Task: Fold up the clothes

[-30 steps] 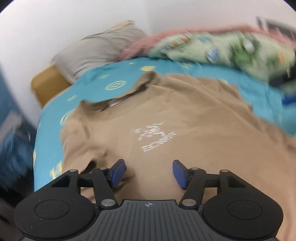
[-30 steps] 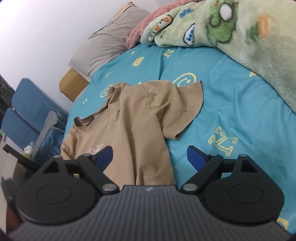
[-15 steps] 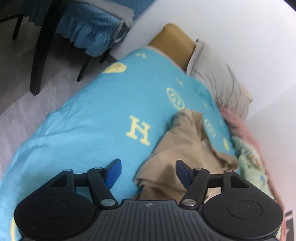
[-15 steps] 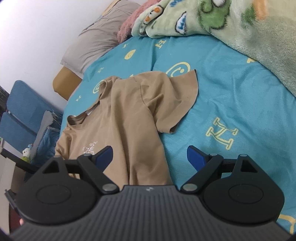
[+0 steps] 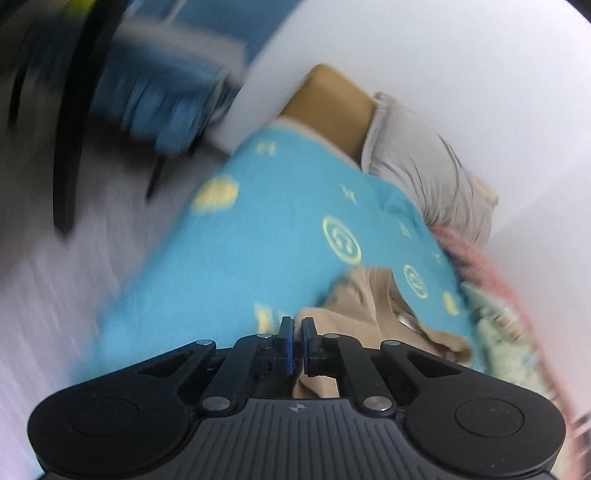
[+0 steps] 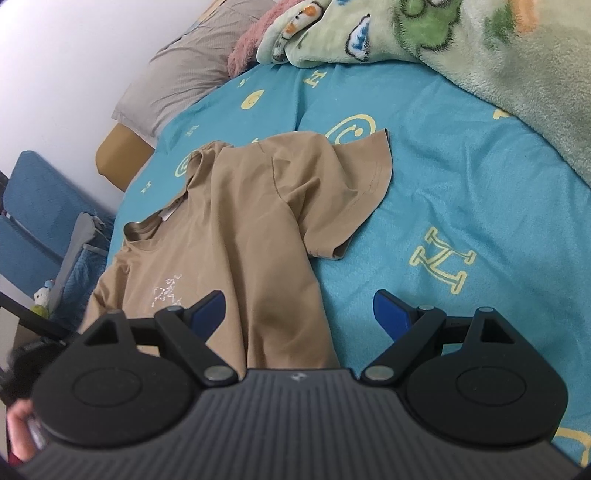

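Observation:
A tan T-shirt [image 6: 236,221] with a small white print lies chest up on the blue bedsheet [image 6: 461,177], one sleeve spread to the right. My right gripper [image 6: 299,301] hovers open over the shirt's lower part and its right edge, holding nothing. In the blurred left wrist view the shirt [image 5: 365,299] bunches just ahead. My left gripper [image 5: 297,325] is closing, its blue pads almost together on the shirt's near edge, with cloth running under and between the fingers.
A grey pillow [image 6: 177,77] and a green cartoon blanket [image 6: 461,33] with a pink one lie at the head of the bed. Blue chairs [image 6: 33,206] stand beside the bed's left edge. Part of a hand [image 6: 18,424] shows at the lower left.
My left gripper swung and rolled from over the shirt's chest to its side edge, and its jaws went from wide open to nearly together on the cloth. The right gripper barely moved.

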